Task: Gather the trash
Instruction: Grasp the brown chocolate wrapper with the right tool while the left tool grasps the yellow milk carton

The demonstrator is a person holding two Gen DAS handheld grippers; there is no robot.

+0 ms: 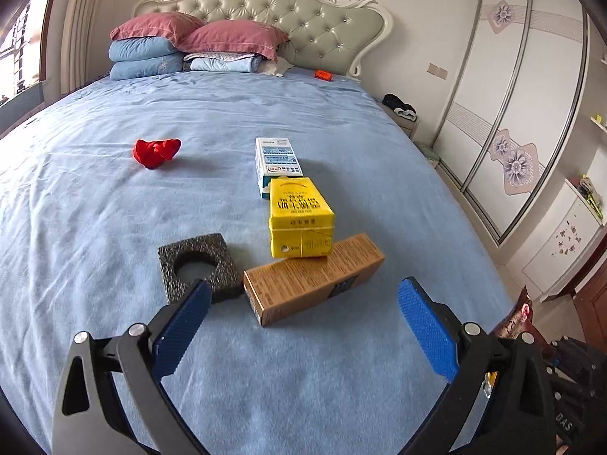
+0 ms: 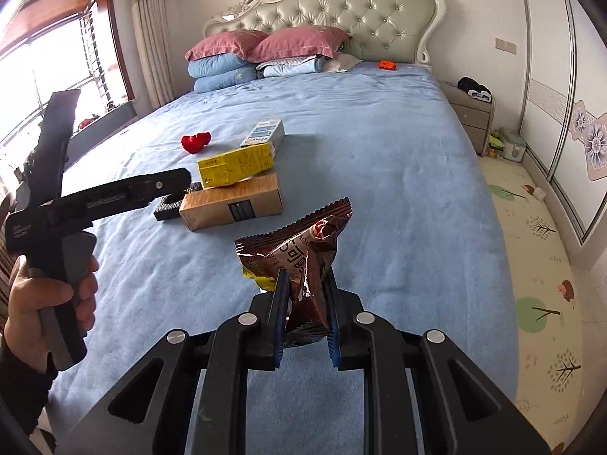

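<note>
While both hands work over the bed [image 1: 114, 227]:
right gripper [image 2: 305, 303]: clamped on wrapper [image 2: 303, 254], mid-bag.
wrapper: light, crinkly, slippery; probably holds best at a seam.
left gripper [image 1: 303, 326]: apart, empty.
brown box [image 1: 315, 276]: just ahead; stiff, light; grip across narrow sides.

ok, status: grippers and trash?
Right gripper shut on brown snack wrapper. Left gripper open, empty, over brown box. Nothing blocking.

The left tongs [image 2: 182, 184] are hiding part of the black foam block [image 2: 170, 210]. The snack bag [image 1: 518, 318] is being cut off behind the arm, and its print is perhaps too crumpled to read.
</note>
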